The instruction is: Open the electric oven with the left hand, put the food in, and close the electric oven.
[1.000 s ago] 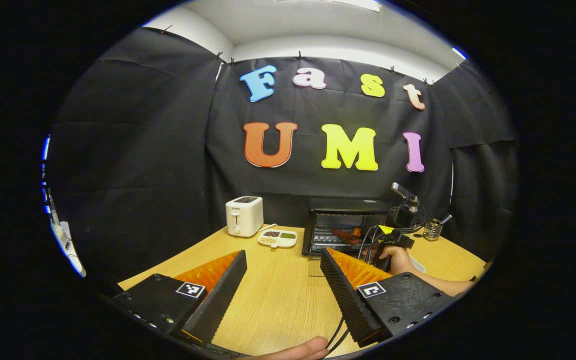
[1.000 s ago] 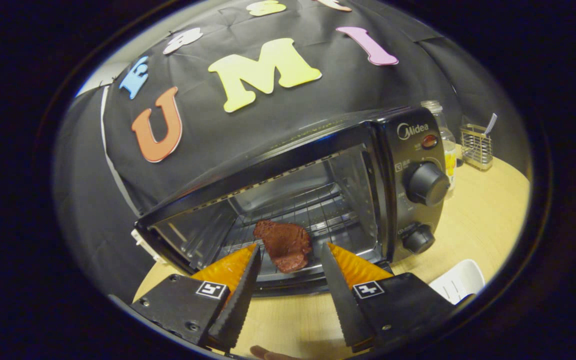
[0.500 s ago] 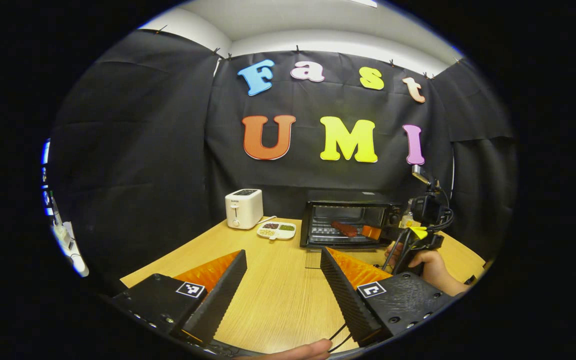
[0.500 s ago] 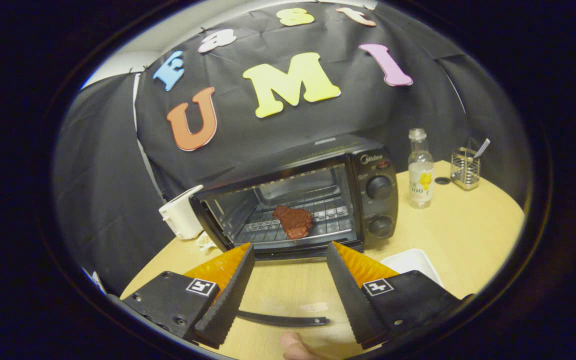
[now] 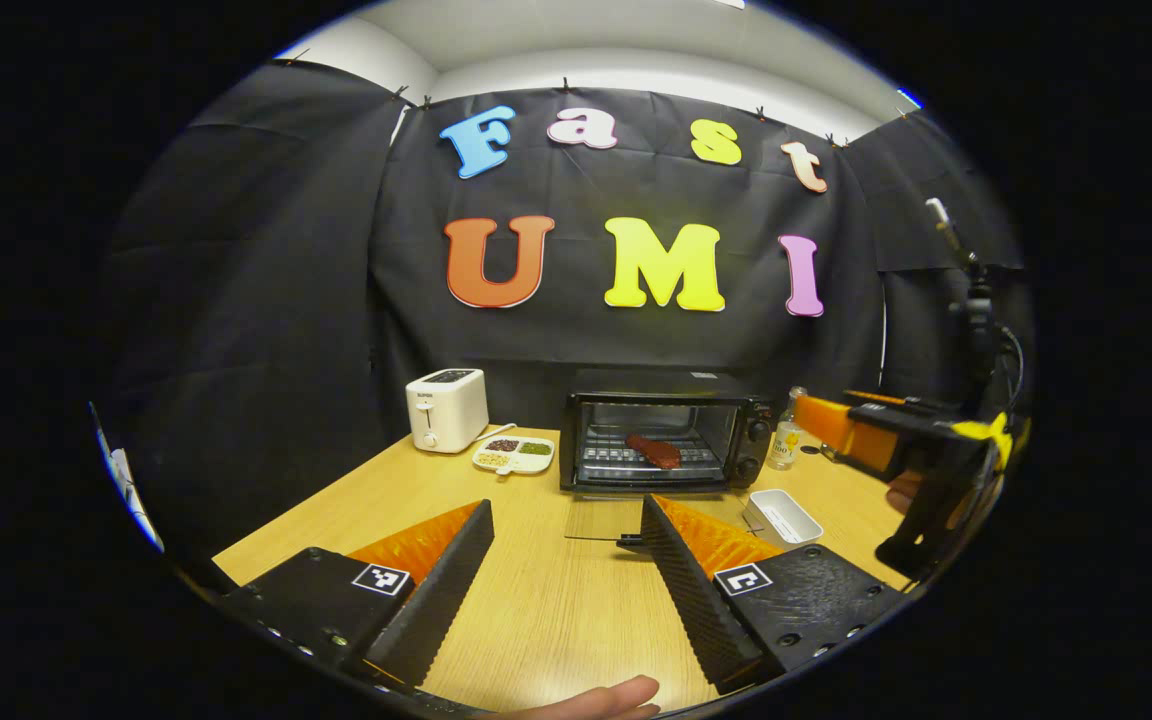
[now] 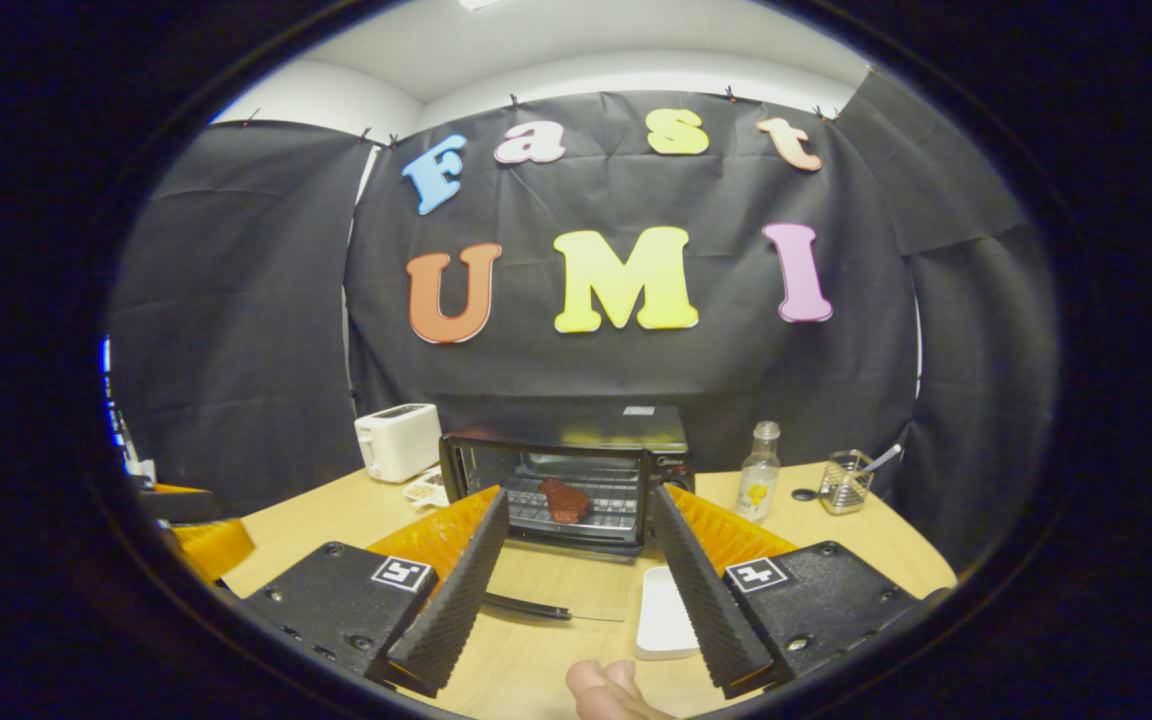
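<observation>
Steak (image 6: pixel 564 499): lay on toaster oven (image 6: pixel 566 480) rack, door down for loading
Right gripper (image 6: pixel 576 590): spread, empty
Left gripper (image 5: pixel 561 590): spread, free for door

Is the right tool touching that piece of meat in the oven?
Apart. The right gripper view shows the right tool open over the table, well back from the meat lying on the oven rack.

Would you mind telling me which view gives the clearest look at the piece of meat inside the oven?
The right gripper view: the piece of meat lies on the rack of the oven, framed between that gripper's fingers, its outline plain. The left gripper view also shows the meat on the rack, but smaller and farther off.
</observation>
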Tool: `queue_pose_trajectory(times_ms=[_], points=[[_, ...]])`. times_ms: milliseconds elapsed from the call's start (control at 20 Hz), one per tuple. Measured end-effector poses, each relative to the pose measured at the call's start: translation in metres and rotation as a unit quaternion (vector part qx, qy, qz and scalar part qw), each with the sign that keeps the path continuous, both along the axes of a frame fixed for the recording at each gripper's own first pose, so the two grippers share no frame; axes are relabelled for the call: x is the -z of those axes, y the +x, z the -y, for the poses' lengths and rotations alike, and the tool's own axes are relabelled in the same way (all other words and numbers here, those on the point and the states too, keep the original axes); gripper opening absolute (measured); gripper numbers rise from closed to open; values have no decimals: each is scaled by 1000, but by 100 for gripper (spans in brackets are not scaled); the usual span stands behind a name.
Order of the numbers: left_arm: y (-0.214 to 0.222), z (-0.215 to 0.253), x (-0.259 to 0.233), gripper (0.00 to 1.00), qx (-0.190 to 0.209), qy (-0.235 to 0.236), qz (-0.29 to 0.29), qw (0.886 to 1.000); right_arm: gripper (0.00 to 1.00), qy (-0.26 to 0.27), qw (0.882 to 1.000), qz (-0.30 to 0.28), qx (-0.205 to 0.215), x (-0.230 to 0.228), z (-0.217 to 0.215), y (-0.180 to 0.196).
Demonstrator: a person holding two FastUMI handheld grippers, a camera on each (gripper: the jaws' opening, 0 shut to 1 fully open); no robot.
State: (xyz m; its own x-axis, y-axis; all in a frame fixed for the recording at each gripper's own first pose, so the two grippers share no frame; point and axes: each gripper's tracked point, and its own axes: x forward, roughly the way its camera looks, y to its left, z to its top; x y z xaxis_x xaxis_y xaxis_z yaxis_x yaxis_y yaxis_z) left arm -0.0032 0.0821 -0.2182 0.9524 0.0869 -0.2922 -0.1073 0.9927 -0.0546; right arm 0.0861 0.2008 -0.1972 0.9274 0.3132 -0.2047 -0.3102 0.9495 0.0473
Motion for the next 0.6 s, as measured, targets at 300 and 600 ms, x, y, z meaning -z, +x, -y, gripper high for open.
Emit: queue_pose_trajectory(times_ms=[300, 600], points=[[33, 37, 52, 95, 38, -2, -66, 997, 92, -15, 996, 75, 45, -84, 70, -42], [63, 83, 105, 95, 79, -13, -121, 989, 92, -4, 989, 119, 82, -136, 130, -62]])
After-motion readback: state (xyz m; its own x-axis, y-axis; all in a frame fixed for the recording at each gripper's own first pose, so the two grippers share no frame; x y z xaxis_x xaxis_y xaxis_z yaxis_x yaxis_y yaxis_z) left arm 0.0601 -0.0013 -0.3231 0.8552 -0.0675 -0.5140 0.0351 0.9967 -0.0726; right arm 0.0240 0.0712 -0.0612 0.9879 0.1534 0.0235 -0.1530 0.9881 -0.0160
